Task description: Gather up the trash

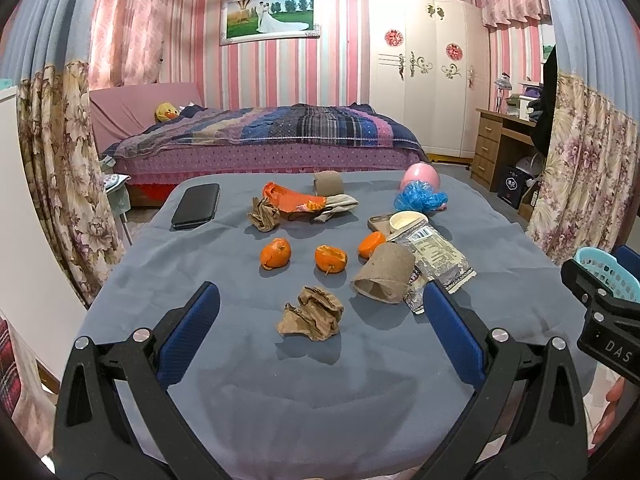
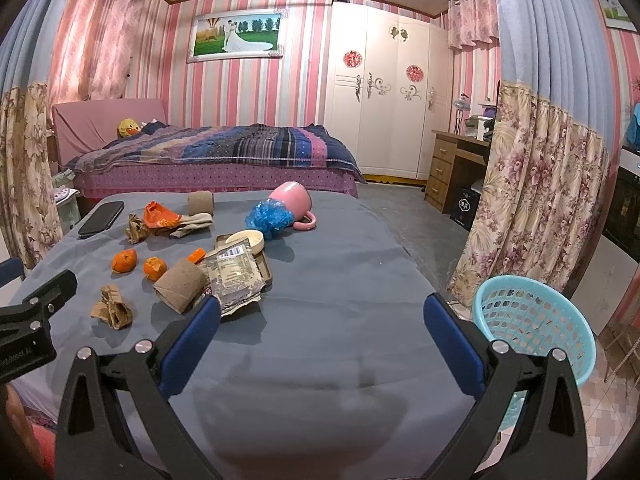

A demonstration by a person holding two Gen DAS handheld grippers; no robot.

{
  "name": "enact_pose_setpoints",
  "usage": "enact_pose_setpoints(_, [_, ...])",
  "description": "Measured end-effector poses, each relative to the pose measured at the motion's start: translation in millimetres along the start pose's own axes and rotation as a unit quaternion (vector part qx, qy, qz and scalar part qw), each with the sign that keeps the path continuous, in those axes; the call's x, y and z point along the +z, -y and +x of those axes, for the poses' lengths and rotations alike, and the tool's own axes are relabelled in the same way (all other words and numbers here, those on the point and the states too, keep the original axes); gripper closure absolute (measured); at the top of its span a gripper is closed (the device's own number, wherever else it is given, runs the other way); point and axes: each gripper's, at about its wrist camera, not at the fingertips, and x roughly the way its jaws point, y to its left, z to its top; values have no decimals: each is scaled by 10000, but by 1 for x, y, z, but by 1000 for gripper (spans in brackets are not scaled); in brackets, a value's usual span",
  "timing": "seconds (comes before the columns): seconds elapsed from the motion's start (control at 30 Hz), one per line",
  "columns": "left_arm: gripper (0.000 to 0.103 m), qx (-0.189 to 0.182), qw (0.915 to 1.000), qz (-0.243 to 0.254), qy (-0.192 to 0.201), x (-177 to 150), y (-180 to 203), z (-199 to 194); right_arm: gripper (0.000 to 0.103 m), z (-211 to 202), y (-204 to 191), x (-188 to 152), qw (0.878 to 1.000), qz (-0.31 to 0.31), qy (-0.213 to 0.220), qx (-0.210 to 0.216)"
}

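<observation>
Nearest trash: a crumpled brown paper wad (image 1: 311,313) lies on the grey-blue tablecloth (image 1: 320,392), squarely between the left gripper (image 1: 320,332)'s wide-open blue-padded fingers.
Other litter: at 1 o'clock of the wad, a brown cardboard tube (image 1: 385,273) and a torn grey foil wrapper (image 1: 436,258); at 12 o'clock, three orange tangerine peels (image 1: 275,253).
Bin: a turquoise plastic lattice basket (image 2: 532,328) stands off the table's right edge.
Right gripper (image 2: 322,334): spread open over bare cloth, holding nothing.
Advice: likely best to lower the left fingers astride the wad, close gently without pinching the cloth, then carry it toward 3 o'clock to the basket.
</observation>
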Motion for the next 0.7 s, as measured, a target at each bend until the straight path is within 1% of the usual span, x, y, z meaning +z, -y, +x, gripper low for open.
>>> enact_pose_setpoints(0.7, [5,-1,10000,-9,2,0,0,0,4,0,3,-1,10000,2,-7,-7])
